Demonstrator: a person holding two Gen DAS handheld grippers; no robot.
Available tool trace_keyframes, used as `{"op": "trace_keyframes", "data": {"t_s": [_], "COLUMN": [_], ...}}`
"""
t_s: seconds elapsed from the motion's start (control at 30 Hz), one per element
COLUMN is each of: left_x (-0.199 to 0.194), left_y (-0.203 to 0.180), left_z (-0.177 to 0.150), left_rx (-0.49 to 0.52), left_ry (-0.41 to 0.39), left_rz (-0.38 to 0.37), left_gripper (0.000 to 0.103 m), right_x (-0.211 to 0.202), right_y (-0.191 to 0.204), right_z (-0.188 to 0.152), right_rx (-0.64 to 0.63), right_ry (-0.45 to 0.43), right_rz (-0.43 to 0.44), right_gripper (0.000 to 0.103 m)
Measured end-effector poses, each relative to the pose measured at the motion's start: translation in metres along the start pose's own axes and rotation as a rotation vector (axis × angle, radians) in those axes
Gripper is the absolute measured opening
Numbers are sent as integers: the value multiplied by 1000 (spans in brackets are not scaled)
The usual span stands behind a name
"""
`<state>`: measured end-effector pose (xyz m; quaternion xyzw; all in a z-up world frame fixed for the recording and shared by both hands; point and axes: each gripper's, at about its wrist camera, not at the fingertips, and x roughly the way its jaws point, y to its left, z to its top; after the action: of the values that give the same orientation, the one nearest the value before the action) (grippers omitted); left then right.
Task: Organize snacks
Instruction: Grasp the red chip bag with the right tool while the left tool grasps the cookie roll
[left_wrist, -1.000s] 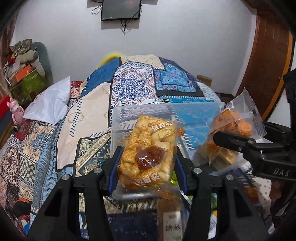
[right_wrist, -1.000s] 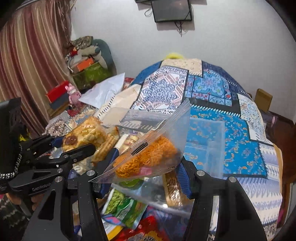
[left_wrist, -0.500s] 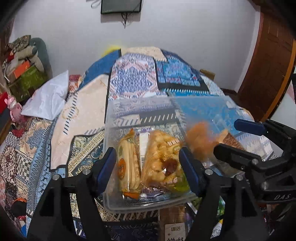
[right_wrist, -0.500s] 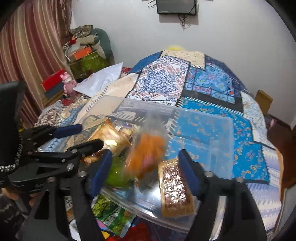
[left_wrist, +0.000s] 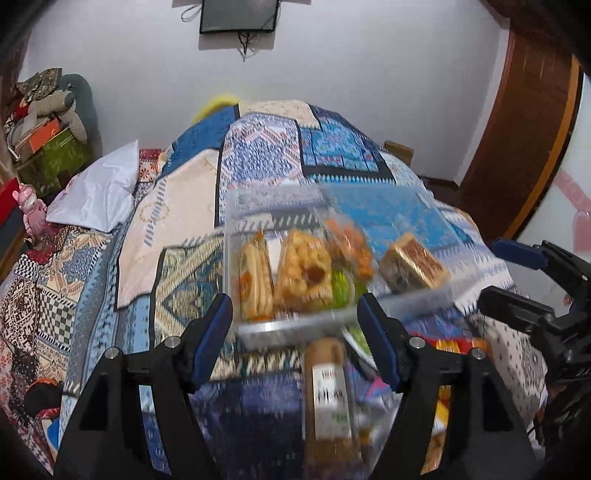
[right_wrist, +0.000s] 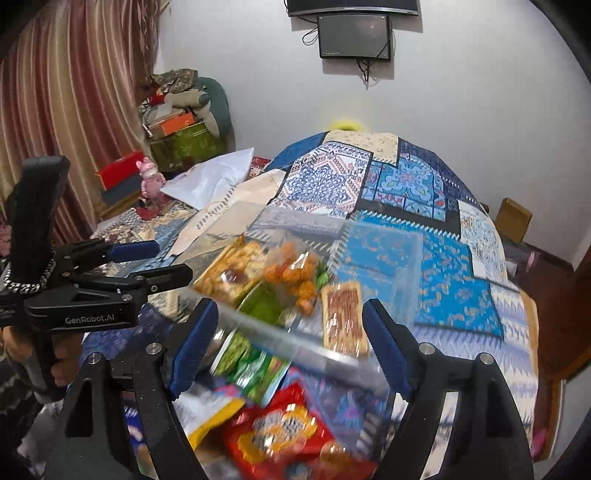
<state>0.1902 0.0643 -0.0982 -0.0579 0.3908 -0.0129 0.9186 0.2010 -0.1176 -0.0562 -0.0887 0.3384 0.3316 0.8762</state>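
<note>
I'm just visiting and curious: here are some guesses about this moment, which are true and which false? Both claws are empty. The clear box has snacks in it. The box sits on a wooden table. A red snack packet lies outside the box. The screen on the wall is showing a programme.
1. Both claws are empty. True: the left gripper and right gripper stand open, holding nothing.
2. The clear box has snacks in it. True: several packets lie inside, among them a yellow biscuit pack.
3. The box sits on a wooden table. False: it rests on a patterned bedspread.
4. A red snack packet lies outside the box. True.
5. The wall screen is showing a programme. False: it is dark.
</note>
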Motion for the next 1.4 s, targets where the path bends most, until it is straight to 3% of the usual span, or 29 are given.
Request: {"op": "trace_keyframes", "data": {"t_s": [0.13, 0.53, 0.7, 0.83, 1.03, 1.1, 1.17, 1.27, 1.4], "left_x": [-4, 11, 16, 27, 42, 46, 46, 42, 32], "left_y": [-3, -3, -10, -17, -15, -12, -12, -14, -14], "left_z": [-20, -71, -69, -67, -65, -65, -67, -69, -72], "left_rx": [21, 18, 23, 38, -6, -35, -44, -32, -26], "left_ry": [35, 155, 161, 183, 210, 217, 208, 195, 186], "left_rz": [8, -16, -45, -62, -90, -127, -135, -125, -110], "left_gripper": [70, 70, 70, 69, 49, 41, 40, 39, 38], "right_x": [-10, 17, 21, 36, 51, 49, 47, 40, 24], "right_y": [3, -1, 1, -12, -23, -18, -12, -10, -19], "right_z": [-20, -91, -92, -88, -89, -91, -92, -96, -102], "right_rx": [-1, -38, -86, -10, 53, 31, 7, 8, 56], "right_ry": [15, 204, 203, 246, 265, 257, 253, 240, 222], "right_rz": [-8, -9, -47, 18, 51, 34, 23, 2, -2], "right_gripper": [83, 86, 99, 101, 101, 93, 80, 69, 65]}}
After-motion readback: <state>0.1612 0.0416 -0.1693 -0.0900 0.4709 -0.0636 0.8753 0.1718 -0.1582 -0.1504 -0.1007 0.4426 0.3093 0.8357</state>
